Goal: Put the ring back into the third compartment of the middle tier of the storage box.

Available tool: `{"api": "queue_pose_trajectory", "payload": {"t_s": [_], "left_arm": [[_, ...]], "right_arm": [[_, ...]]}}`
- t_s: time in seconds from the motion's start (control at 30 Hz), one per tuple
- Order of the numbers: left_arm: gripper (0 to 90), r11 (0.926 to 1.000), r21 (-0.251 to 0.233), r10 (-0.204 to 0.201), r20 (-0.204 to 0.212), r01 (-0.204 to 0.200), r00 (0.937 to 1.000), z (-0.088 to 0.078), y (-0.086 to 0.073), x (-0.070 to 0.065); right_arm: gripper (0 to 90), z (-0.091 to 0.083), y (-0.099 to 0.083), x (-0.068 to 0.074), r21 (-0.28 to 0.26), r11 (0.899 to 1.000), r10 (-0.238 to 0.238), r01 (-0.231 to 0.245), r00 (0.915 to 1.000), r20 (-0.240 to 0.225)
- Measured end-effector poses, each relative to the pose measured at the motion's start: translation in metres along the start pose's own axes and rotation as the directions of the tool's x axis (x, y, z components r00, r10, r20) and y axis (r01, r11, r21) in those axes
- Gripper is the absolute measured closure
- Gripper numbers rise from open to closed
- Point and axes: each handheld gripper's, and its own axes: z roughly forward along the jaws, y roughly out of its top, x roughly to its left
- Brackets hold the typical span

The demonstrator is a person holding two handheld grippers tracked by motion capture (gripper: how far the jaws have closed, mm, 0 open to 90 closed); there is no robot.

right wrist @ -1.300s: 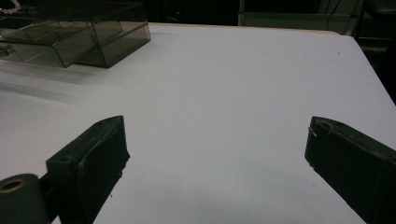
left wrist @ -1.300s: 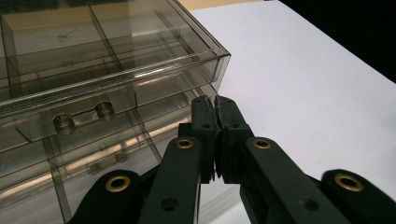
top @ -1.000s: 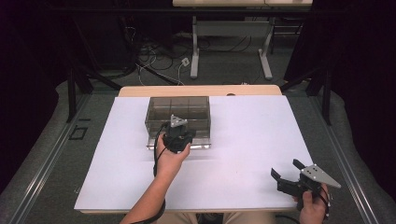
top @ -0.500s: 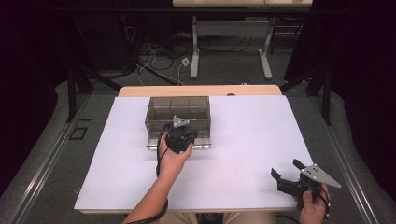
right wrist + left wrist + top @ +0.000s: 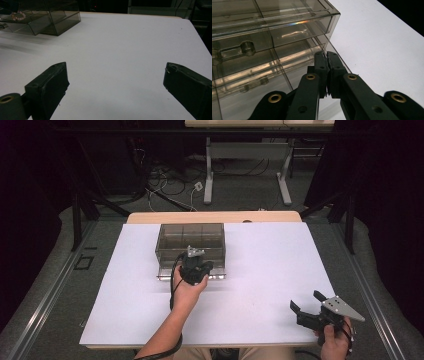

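Standing on a white worktop (image 5: 260, 270): one smoke-tinted clear box (image 5: 190, 240), set toward the far middle, with inner dividers and a drawer (image 5: 192, 272) pulled out at its near side.

Left gripper (image 5: 196, 265): held in the person's left hand (image 5: 187, 287), right at the near front of the box, over the drawer. In the left gripper view its jaws are pressed together, pad to pad, with nothing seen between them; the tips lie against the clear front edge of the drawer near its corner, though whether they truly touch it cannot be told.

Right gripper (image 5: 306, 302): held in the right hand (image 5: 334, 342) at the near right corner of the worktop, well apart from the box. Its jaws stand wide, bare white surface between them, pointing toward the middle of the sheet.

Beaded ring (image 5: 18, 15): small, pinkish, lying in the open drawer, seen in the right gripper view.

Floor beyond the worktop: cables (image 5: 165, 175) and a white frame's legs (image 5: 247, 167).
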Motion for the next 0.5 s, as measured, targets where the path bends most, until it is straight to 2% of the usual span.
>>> {"api": "queue_pose_trajectory", "payload": {"t_s": [0.13, 0.37, 0.5], "left_arm": [[87.5, 1.0, 0.0, -0.01, 0.001, 0.01, 1.0, 0.0022, -0.0009, -0.0001], [87.4, 0.9999, 0.013, 0.0, -0.001, 0.0, 1.0, 0.0035, -0.0009, 0.0001], [87.4, 1.0, 0.004, -0.002, -0.003, 0.002, 1.0, 0.0052, -0.0012, -0.0014]], "right_arm": [[5.3, 0.0002, -0.0002, 0.0001, 0.0, 1.0, 0.0, 0.0, 1.0, -0.003], [5.3, 0.0003, -0.0002, -0.0001, 0.001, 1.0, -0.001, 0.001, 1.0, -0.003], [5.3, 0.0002, -0.0001, 0.0002, 0.0, 1.0, 0.0, 0.0, 1.0, -0.002]]}}
